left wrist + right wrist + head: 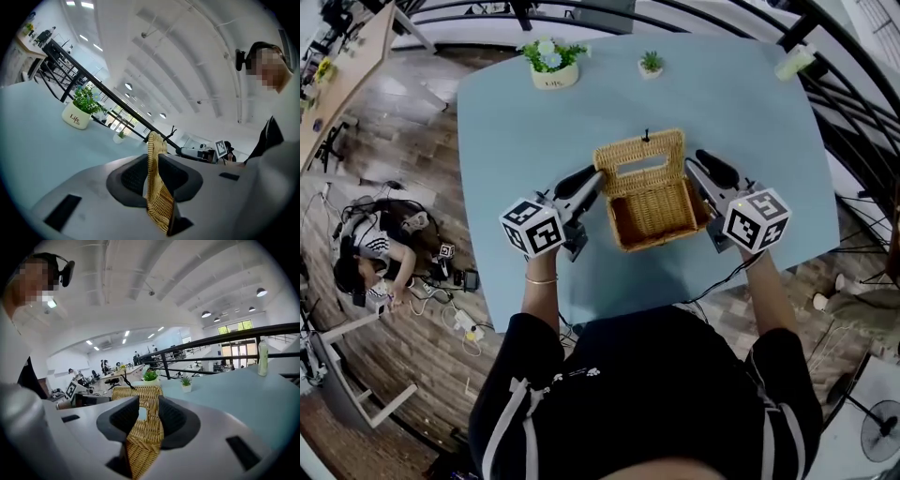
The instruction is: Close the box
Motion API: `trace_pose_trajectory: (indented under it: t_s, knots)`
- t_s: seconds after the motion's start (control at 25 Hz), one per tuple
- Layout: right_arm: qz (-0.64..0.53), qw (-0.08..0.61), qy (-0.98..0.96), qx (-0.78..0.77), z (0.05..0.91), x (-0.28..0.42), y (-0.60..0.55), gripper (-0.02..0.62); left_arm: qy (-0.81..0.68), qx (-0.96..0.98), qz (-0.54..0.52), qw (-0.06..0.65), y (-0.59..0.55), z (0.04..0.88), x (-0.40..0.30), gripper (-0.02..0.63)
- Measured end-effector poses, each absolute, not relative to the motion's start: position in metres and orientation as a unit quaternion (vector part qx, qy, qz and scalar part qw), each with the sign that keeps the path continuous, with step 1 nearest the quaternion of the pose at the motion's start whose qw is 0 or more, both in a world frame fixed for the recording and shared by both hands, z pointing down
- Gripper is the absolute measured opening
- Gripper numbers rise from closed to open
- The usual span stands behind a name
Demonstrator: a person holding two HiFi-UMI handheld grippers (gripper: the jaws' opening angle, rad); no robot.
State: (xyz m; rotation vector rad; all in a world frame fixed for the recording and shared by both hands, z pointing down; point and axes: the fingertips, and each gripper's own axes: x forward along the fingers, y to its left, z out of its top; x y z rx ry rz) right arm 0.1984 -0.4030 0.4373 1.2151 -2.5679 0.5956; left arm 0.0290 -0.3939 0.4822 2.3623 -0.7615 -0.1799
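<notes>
Black top, grey grippers

Person's wearing a black top [647, 394] with white side stripes and, I think, a thin bracelet [541, 279] on the left wrist. Left gripper [592, 178] and right gripper [701, 161] are pale grey with black pads, each with a black-and-white marker cube [532, 228]. Thin black cable [717, 279] off the right one.

Box [656, 211] — woven wicker, rough; table [506, 131] smooth, matt; left gripper [152, 174] perhaps matt plastic.
</notes>
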Motion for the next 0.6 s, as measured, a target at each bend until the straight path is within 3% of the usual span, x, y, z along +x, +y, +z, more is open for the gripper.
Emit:
trace_pose_trajectory:
  t_s: [0.6]
  knots:
    - [0.217,0.103,-0.891,0.386,0.439,0.197,-0.393,0.149,-0.28,0.919,-0.054,0.272,-0.366,0.466,0.034,0.074]
